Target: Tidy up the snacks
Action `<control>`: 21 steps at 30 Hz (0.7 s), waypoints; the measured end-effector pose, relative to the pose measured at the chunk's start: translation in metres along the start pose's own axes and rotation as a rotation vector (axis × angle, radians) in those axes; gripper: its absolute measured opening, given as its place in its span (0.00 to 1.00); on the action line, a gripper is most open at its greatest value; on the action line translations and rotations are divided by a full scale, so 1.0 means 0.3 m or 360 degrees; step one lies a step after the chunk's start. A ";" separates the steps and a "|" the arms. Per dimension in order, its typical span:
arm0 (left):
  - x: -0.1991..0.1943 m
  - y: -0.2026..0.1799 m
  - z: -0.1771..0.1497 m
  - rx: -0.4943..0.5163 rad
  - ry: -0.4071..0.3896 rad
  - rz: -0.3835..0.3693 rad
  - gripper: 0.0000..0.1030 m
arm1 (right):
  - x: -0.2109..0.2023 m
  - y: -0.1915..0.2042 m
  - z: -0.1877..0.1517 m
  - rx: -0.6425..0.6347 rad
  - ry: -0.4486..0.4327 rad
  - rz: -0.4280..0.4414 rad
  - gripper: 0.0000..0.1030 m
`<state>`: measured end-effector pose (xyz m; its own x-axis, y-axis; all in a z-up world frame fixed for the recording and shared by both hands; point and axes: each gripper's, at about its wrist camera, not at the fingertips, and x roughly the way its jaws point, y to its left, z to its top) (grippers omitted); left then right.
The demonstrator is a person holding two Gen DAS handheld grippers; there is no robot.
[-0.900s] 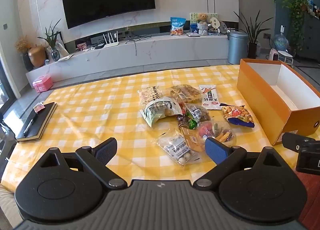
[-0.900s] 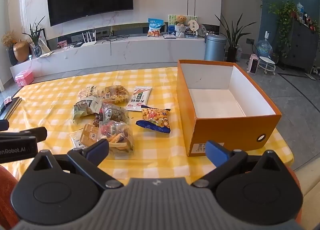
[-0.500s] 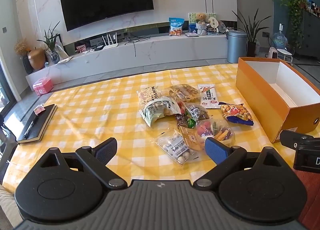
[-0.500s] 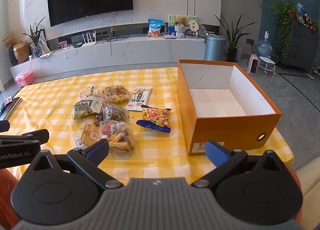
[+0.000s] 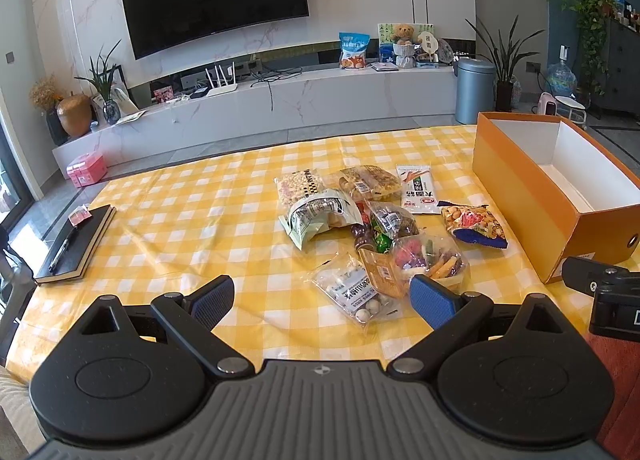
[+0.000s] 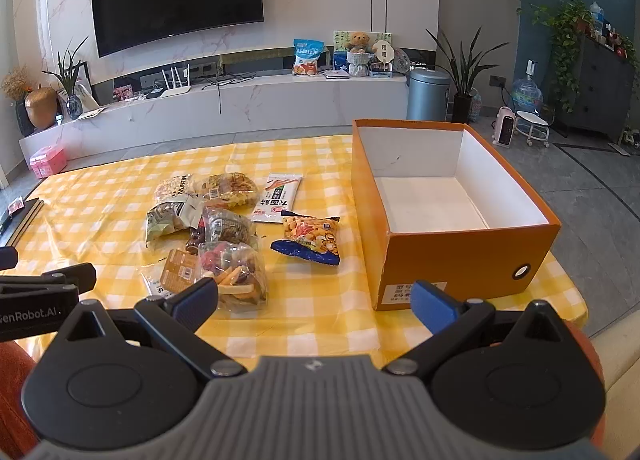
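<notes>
The blue-padded fingers of the left gripper are spread wide apart with nothing between them, held above the near edge of the yellow checked tablecloth. The right gripper is likewise spread wide and holds nothing; its left finger appears in front of the near end of the snack pile, its right finger in front of the label on the near wall of the orange box, though whether either touches anything cannot be told.

The orange box sits at the right end of the table, open at the top, white inside, and no snack lies in it. All the snacks lie on the cloth to its left, in a loose heap: a clear bag of mixed colourful pieces nearest, a clear packet of round white sweets beside it, a green-and-white pouch, a bag of dark sweets, a packet of pale puffed pieces and a bag of flat cakes at the far side. A white sachet with red lettering and a blue-edged bag of crackers lie between the heap and the box, apart from its wall.

A black notebook with a pen on it lies at the left edge of the table
</notes>
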<state>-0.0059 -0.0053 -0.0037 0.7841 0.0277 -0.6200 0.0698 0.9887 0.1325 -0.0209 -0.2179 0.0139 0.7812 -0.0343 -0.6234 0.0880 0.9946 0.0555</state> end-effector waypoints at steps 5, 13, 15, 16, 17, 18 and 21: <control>0.002 0.000 -0.002 -0.0001 0.0001 -0.0002 1.00 | -0.005 -0.007 0.002 0.0007 0.0007 0.0001 0.97; 0.002 0.001 -0.001 -0.0002 0.0004 -0.0002 1.00 | -0.005 0.007 -0.010 0.0026 0.0010 -0.0005 0.97; 0.002 0.001 -0.002 -0.0004 0.0002 -0.0001 1.00 | -0.006 0.007 -0.011 0.0026 0.0008 -0.0004 0.97; 0.002 0.001 -0.001 -0.0004 0.0002 -0.0002 1.00 | -0.006 0.007 -0.010 0.0026 0.0009 -0.0005 0.97; 0.002 0.001 -0.001 -0.0002 0.0003 -0.0003 1.00 | -0.006 0.007 -0.011 0.0026 0.0009 -0.0005 0.97; 0.002 0.002 -0.001 -0.0002 0.0003 -0.0003 1.00 | -0.007 0.007 -0.011 0.0026 0.0008 -0.0005 0.97; 0.002 0.002 0.000 -0.0001 0.0004 -0.0004 1.00 | -0.004 0.007 -0.010 0.0026 0.0010 -0.0003 0.97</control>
<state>-0.0054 -0.0046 -0.0039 0.7825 0.0258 -0.6221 0.0711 0.9889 0.1305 -0.0234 -0.2154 0.0126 0.7771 -0.0354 -0.6284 0.0993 0.9928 0.0669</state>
